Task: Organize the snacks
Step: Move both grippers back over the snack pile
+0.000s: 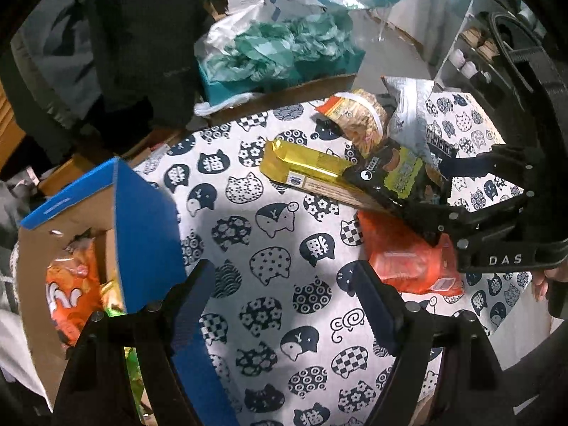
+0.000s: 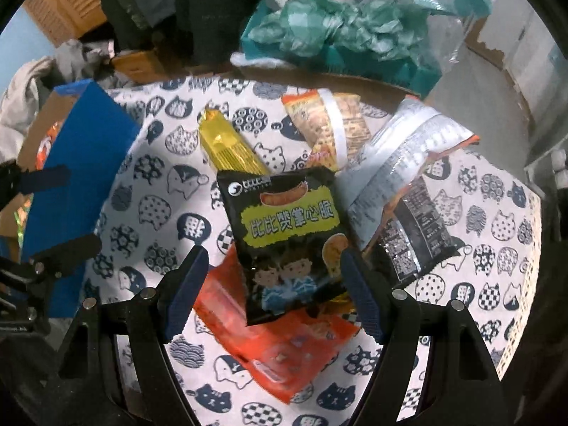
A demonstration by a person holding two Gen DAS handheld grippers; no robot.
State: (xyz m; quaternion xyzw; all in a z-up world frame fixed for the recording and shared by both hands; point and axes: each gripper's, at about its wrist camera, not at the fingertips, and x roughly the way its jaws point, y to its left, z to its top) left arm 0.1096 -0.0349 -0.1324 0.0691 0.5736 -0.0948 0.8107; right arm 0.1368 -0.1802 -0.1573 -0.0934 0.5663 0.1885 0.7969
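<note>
A pile of snack packs lies on the cat-print cloth [image 1: 284, 248]. A black snack bag [image 2: 287, 234] with yellow-green lettering lies on top of a gold pack [image 2: 227, 145] and an orange-red pack [image 2: 269, 351]. My right gripper [image 2: 273, 291] is open, its fingers on either side of the black bag's lower end; it also shows in the left wrist view [image 1: 443, 191]. My left gripper [image 1: 280, 305] is open and empty over bare cloth, next to the blue cardboard box [image 1: 142, 227], which holds orange snack bags [image 1: 71, 294].
A beige noodle pack [image 2: 326, 124], a silver bag [image 2: 397, 163] and a dark pack [image 2: 415, 234] lie at the right of the pile. Behind the table stands a teal box with green plastic bags [image 2: 337, 28]. A shelf [image 1: 472, 53] is at far right.
</note>
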